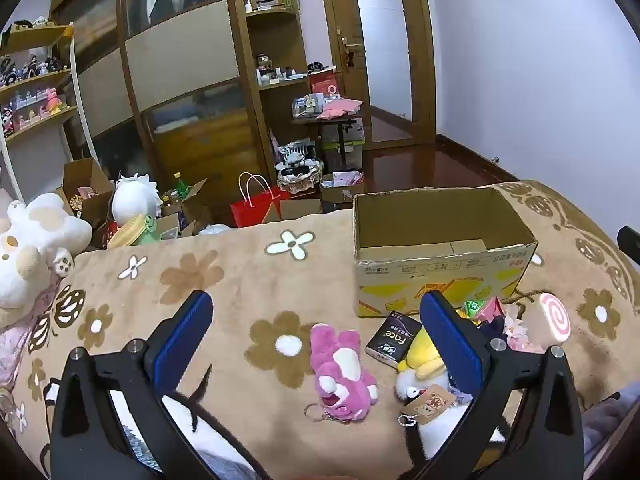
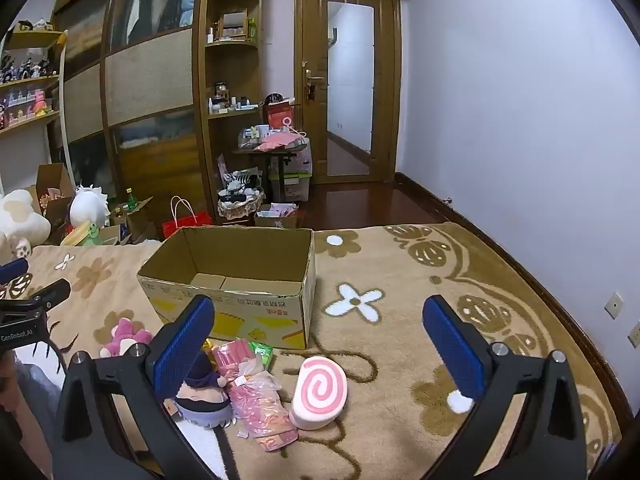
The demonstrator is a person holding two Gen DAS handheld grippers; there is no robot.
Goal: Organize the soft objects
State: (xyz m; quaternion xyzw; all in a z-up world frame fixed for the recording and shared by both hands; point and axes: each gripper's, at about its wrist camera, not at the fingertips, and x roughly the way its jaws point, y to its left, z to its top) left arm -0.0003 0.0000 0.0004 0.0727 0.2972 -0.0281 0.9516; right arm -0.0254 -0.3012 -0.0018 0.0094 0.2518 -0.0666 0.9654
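Jaws on both grippers gape wide with nothing between them. The left gripper (image 1: 316,334) hangs just above the pink plush (image 1: 343,376), which lies lengthwise along its reach, head nearest. The right gripper (image 2: 320,340) hovers over the swirl cushion (image 2: 319,392), set a little left of centre. The empty cardboard box (image 2: 228,312) sits just beyond on the blanket (image 2: 400,340); I'd judge either hand need only drop.

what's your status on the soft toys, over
Left gripper and right gripper open, both empty. Cardboard box empty; pink plush, swirl cushion and the rest on the blanket. Nothing blocking the box.
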